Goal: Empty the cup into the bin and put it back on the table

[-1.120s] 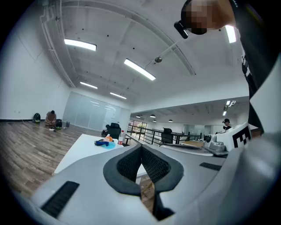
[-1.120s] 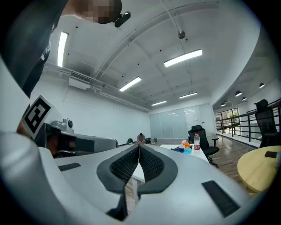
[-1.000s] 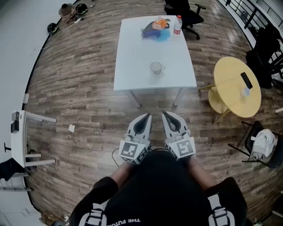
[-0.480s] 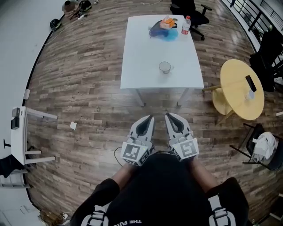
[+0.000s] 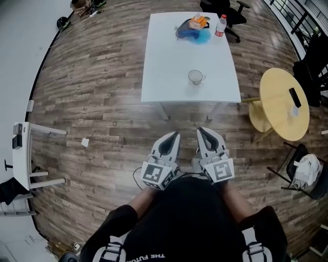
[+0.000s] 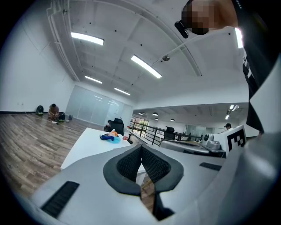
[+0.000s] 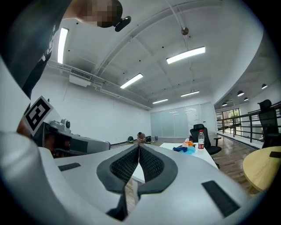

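A clear glass cup (image 5: 195, 77) with a handle stands on the white table (image 5: 164, 66), near its front edge. My left gripper (image 5: 176, 134) and right gripper (image 5: 200, 130) hang side by side close to my body, over the wood floor, well short of the table. Both are shut with nothing between the pads. In the left gripper view the left gripper (image 6: 141, 147) points at the table (image 6: 90, 143). In the right gripper view the right gripper (image 7: 138, 147) points the same way. No bin shows in any view.
At the table's far end lie a blue and orange bundle (image 5: 192, 28) and a plastic bottle (image 5: 221, 25). A round yellow table (image 5: 279, 110) with a dark phone (image 5: 294, 97) stands to the right. An office chair (image 5: 228, 7) is behind the table. A white desk edge (image 5: 20, 153) lies left.
The head view has shifted: the table and cup now sit a little further right and lower in the picture. Both grippers stay shut, held in front of my body.
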`<state>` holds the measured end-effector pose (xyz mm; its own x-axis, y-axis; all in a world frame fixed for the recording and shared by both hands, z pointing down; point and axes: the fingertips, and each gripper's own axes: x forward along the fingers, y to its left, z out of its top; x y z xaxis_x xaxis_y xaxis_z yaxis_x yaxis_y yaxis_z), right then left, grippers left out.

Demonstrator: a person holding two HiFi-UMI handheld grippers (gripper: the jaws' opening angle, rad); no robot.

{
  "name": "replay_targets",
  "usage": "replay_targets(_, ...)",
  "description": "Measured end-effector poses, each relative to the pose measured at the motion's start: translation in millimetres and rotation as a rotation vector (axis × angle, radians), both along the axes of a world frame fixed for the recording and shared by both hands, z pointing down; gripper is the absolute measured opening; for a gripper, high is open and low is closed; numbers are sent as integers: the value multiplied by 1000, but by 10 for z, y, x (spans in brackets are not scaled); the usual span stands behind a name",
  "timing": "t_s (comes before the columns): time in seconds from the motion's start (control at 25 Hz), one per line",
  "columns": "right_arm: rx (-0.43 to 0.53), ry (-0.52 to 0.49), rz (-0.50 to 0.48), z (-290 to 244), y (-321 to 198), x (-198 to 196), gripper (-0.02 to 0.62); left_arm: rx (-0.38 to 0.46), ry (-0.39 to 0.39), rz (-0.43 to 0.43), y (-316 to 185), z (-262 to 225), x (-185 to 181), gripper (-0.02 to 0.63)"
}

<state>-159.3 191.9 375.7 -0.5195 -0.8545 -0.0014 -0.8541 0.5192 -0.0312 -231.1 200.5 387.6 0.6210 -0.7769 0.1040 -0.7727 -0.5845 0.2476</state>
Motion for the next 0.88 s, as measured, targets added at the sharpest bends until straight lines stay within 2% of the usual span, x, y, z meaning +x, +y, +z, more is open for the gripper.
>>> replay_targets(0.16,-2,-18,-5,65,-264,279,17,-8,-20,-22,-278,49,200,21)
replay_targets(0.4,-8,-42,-36,104,-652,745,17,-16,-61,-22,-762,74,710,21)
replay_targets(0.56,-54,-39,-52,30,-978,999,17,-20,-95,-37,-1023,109,990,21)
replay_targets(0.72,-56,-97,-68,187,-1130,1143,17,-32,-120,-58,-1194,123,1079,21)
replay_targets(0.88,-65,-87,-53,176,-1333,1204,17,-37,-131,-70,-1366,155,1066,21)
